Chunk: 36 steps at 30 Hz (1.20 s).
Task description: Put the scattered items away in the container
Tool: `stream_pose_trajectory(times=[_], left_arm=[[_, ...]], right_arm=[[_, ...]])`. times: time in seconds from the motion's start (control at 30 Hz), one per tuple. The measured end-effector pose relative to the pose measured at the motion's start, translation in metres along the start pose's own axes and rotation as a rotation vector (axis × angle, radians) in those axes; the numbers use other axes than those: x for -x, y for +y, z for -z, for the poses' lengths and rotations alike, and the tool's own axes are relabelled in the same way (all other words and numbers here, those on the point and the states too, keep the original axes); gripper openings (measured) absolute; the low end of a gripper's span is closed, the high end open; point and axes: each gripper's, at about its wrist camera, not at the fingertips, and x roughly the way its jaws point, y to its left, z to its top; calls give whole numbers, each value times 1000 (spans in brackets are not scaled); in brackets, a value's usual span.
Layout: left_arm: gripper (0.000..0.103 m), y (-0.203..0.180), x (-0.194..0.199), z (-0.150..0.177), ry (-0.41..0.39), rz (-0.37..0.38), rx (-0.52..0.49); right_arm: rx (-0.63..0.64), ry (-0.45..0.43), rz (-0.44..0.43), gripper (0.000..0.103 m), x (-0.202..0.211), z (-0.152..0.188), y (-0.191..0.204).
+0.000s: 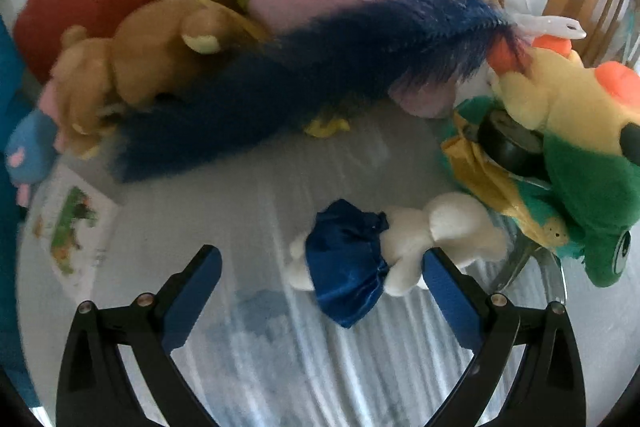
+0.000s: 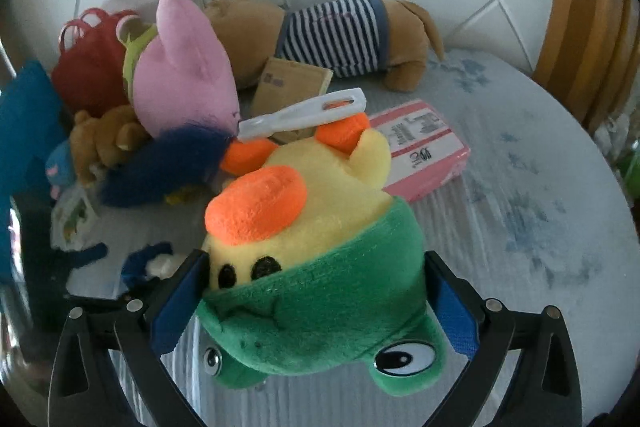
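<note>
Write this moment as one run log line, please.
right gripper: shut on duck plush | left gripper: open, beside white doll | container: unseen

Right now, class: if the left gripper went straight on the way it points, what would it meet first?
Probably the small white plush in blue cloth, lying just ahead of the open left gripper, towards its right finger. Beyond lies the shaggy blue toy; depth is uncertain.

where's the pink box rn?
Right wrist view, centre-right: pink box lies flat on the table, just behind the held duck plush, near the striped-shirt dog.
</note>
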Motion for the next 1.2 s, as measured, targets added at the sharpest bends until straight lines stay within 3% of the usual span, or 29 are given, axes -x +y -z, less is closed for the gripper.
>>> stream_pose_trajectory(times=[0.27, 0.3, 0.33, 0.37, 0.53, 0.57, 0.63, 0.8, 0.9, 0.97, 1.03, 1.13, 1.2], left_arm=[[100, -1, -15, -8, -16, 95, 25], [93, -2, -14, -7, -22, 113, 25], [72, -3, -11, -5, -27, 144, 27], [64, -4, -8, -3, -26, 153, 31], [44, -12, -1, 16, 6, 89, -7], [33, -12, 1, 21, 14, 78, -12], [22, -14, 6, 32, 24, 39, -31], [21, -9, 24, 44, 22, 16, -33], [22, -2, 40, 48, 2, -5, -33], [45, 3, 50, 47, -12, -12, -31], [56, 7, 60, 47, -31, -19, -28], [56, 3, 70, 47, -55, -14, -30], [56, -7, 69, 48, -62, -17, -35]], right_arm=[[-86, -26, -69, 103, -14, 0, -25], [-97, -29, -77, 103, -15, 1, -26], [-107, -31, -83, 103, -15, 2, -28], [-116, -30, -87, 103, -16, 2, -29], [-154, -14, -98, 103, -11, 10, -35], [-160, -13, -98, 103, -9, 13, -35], [-171, -15, -98, 103, -4, 21, -37], [-206, -33, -85, 103, 12, 46, -45], [-214, -62, -11, 103, 29, 62, -52], [-216, -87, 78, 103, 41, 68, -59], [-232, -111, 145, 103, 53, 69, -66], [-264, -148, 232, 103, 73, 67, -79], [-261, -177, 203, 103, 85, 66, -79]])
